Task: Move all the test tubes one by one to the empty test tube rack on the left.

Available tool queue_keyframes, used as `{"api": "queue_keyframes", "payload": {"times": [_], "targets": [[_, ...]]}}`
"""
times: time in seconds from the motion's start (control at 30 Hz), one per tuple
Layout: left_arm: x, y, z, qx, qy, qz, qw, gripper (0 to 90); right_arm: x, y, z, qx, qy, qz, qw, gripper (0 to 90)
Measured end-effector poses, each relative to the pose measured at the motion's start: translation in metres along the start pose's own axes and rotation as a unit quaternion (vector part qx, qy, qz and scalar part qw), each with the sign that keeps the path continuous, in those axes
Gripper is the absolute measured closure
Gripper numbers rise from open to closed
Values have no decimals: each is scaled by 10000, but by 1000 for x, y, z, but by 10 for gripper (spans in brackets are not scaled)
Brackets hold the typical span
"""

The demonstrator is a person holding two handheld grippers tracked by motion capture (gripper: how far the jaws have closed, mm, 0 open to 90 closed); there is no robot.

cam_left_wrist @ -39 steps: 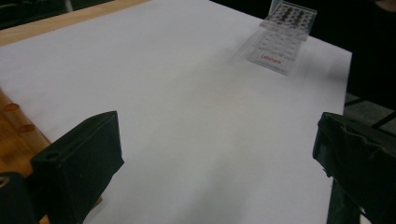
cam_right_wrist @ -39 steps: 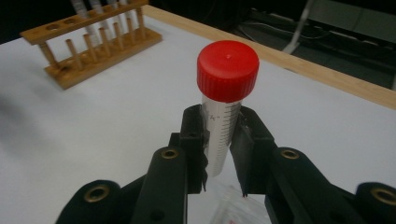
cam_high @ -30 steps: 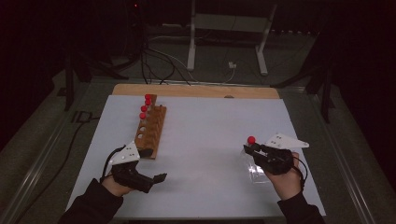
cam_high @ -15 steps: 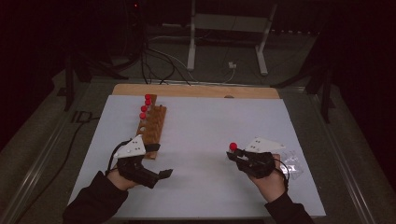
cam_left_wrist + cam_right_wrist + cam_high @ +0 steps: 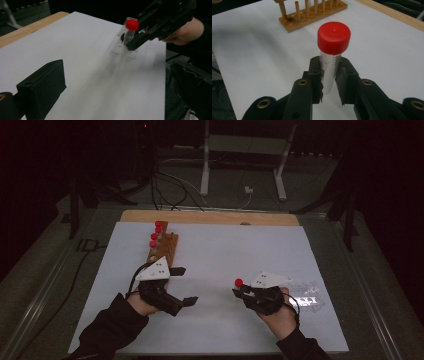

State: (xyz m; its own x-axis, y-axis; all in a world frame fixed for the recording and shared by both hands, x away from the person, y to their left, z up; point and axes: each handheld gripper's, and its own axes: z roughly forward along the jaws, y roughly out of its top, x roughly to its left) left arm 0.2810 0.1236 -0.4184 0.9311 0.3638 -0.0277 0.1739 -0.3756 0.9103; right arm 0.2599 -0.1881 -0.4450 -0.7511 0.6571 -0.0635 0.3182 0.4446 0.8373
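Clamping 1 upright red-capped tube [image 5: 332, 62], the right gripper [image 5: 250, 295] sits well right of the rack [image 5: 162, 247]; left gripper [image 5: 181, 286] gapes empty, nearer it.

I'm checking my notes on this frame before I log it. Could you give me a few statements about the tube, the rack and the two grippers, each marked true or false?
1. The right gripper is shut on a red-capped tube. True.
2. The left gripper holds a tube too. False: its jaws stand open with nothing between them.
3. The wooden rack already carries red-capped tubes. True.
4. The held tube lies flat on the white sheet. False: it is clamped between the jaws, cap clear of them.
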Motion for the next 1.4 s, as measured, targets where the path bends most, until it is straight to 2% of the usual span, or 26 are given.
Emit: {"api": "queue_keyframes", "payload": {"times": [0.5,0.83,0.97,1.1,1.4], "targets": [[-8,24,33,14,-395,242,9989,27,8,0,4,35,138,-69,9999,754],[-12,35,50,-65,-564,353,9978,79,11,0,3,18,195,-70,9998,754],[-13,36,57,-106,-613,393,9973,165,11,0,3,17,216,-84,9997,754],[-16,37,64,-66,-628,460,9969,179,12,0,3,1,239,-104,9997,754],[-17,34,75,-47,-582,547,9968,424,13,0,2,-3,275,-112,9996,754]]}}
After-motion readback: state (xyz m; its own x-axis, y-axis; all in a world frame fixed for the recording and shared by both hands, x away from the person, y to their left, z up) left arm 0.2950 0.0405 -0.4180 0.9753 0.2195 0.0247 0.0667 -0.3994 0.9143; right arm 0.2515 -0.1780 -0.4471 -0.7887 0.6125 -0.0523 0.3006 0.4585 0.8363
